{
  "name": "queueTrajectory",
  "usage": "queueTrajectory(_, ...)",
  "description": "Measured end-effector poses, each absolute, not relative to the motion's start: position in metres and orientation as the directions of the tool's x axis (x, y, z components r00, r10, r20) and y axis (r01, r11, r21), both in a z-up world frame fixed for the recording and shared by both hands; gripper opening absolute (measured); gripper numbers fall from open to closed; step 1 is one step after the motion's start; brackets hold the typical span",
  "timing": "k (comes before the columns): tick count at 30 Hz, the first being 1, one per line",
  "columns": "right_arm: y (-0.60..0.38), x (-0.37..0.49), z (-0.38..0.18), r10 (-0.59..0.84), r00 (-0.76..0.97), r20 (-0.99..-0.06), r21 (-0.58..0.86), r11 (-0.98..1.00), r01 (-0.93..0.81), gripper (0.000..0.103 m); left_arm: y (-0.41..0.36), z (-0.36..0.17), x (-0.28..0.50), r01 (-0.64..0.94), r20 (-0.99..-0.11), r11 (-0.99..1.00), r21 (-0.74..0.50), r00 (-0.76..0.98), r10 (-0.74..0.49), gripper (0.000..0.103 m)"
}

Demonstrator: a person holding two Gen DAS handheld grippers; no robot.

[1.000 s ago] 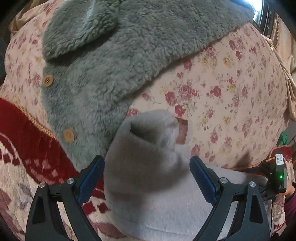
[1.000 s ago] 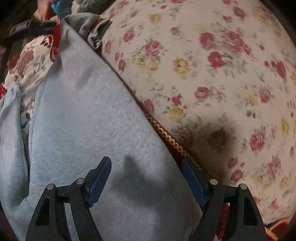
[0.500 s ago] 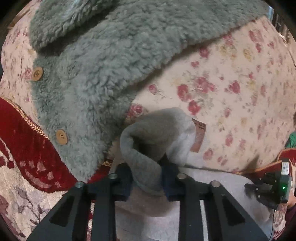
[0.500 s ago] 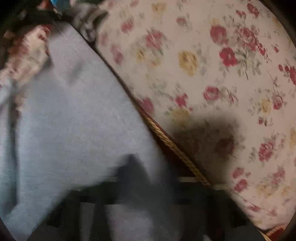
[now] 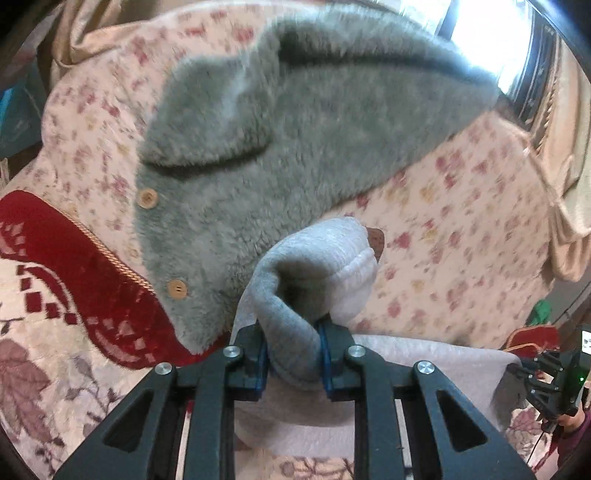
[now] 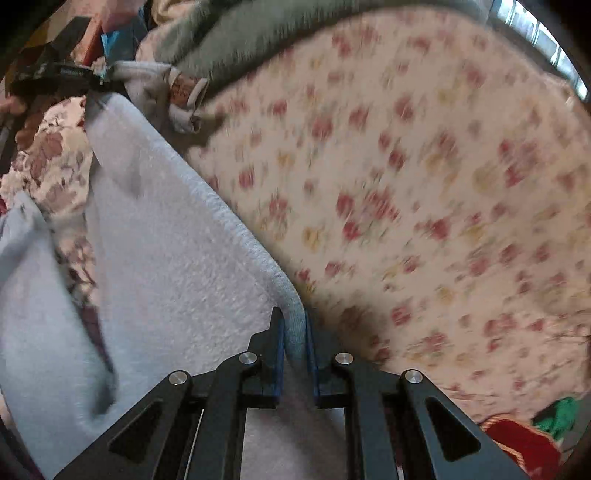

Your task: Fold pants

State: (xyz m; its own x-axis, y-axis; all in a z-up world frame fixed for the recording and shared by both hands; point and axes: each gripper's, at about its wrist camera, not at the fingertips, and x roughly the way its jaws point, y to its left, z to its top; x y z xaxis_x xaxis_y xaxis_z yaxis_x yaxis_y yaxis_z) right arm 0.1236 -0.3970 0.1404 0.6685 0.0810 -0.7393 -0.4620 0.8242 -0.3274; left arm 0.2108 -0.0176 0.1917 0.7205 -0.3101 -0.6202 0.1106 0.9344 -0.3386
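Observation:
The light grey fleece pants lie on a floral bedspread. My left gripper is shut on a bunched end of the pants, near a brown leather label, and holds it lifted. My right gripper is shut on the edge of the pants further along, and the cloth stretches away from it toward the left gripper, seen at the upper left of the right wrist view. The right gripper also shows at the right edge of the left wrist view.
A grey-green fuzzy jacket with wooden buttons lies just behind the pants. The floral bedspread spreads to the right. A red patterned blanket lies at the left. A bright window is at the back.
Both grippers have closed on the pants, having been open a second ago. Both have lifted the cloth up from the bed.

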Motion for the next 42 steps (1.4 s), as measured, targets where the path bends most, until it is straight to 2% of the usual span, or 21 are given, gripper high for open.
queueTrajectory(6,-0.386,0.054,0.188,0.11,0.698,-0.708,-0.343,0.81,-0.475,0.01,0.013,0.196,0.138,0.129,-0.57,0.909,-0.397,0.742,-0.354,0.021)
queueTrajectory(11,-0.366,-0.026,0.186,0.179,0.659,-0.731,-0.305,0.778,-0.549,0.01,0.054,0.153,0.054,0.097,-0.563,0.878,-0.469,0.733,-0.382,0.022)
queueTrajectory(17,-0.338,-0.108,0.124,0.269,0.52,-0.811,-0.179,0.732,-0.658,0.01,0.078,0.091,-0.03,0.046,-0.619,0.906,-0.42,0.716,-0.323,0.024)
queueTrajectory(22,-0.332,-0.127,0.046,0.255,0.408,-0.877,-0.074,0.766,-0.639,0.01,0.097,0.045,-0.063,-0.029,-0.667,0.901,-0.432,0.683,-0.298,0.025)
queueTrajectory(24,-0.333,-0.13,0.021,0.24,0.372,-0.897,-0.053,0.775,-0.629,0.011,0.108,0.034,-0.072,-0.057,-0.673,0.895,-0.442,0.681,-0.289,0.031)
queueTrajectory(26,-0.333,-0.133,0.012,0.228,0.384,-0.895,-0.071,0.776,-0.626,0.013,0.116,0.027,-0.08,-0.084,-0.683,0.892,-0.443,0.677,-0.276,0.05)
queueTrajectory(28,-0.338,-0.13,0.012,0.247,0.388,-0.888,-0.048,0.789,-0.613,0.016,0.124,0.027,-0.091,-0.085,-0.665,0.887,-0.453,0.695,-0.273,0.057)
queueTrajectory(29,-0.34,-0.129,0.015,0.249,0.381,-0.89,-0.04,0.791,-0.611,0.016,0.127,0.028,-0.095,-0.086,-0.657,0.885,-0.458,0.704,-0.271,0.068)
queueTrajectory(31,-0.343,-0.128,0.023,0.268,0.339,-0.902,0.012,0.798,-0.602,0.022,0.134,0.033,-0.102,-0.096,-0.637,0.88,-0.465,0.727,-0.257,0.081)
queueTrajectory(32,-0.343,-0.129,0.028,0.289,0.322,-0.901,0.045,0.802,-0.595,0.032,0.138,0.035,-0.105,-0.1,-0.621,0.875,-0.474,0.742,-0.252,0.082)
queueTrajectory(33,-0.344,-0.13,0.032,0.314,0.316,-0.896,0.075,0.806,-0.588,0.047,0.14,0.038,-0.105,-0.102,-0.615,0.872,-0.479,0.748,-0.25,0.082)
queueTrajectory(35,-0.347,-0.132,0.038,0.361,0.319,-0.876,0.125,0.809,-0.574,0.066,0.143,0.04,-0.102,-0.107,-0.611,0.869,-0.484,0.752,-0.247,0.082)
queueTrajectory(39,-0.354,-0.136,0.039,0.4,0.32,-0.859,0.188,0.828,-0.529,0.067,0.139,0.033,-0.086,-0.108,-0.624,0.853,-0.51,0.729,-0.281,0.084)
queueTrajectory(42,-0.368,-0.139,0.037,0.468,0.283,-0.837,0.304,0.829,-0.469,0.067,0.133,0.026,-0.079,-0.131,-0.645,0.854,-0.503,0.715,-0.27,0.084)
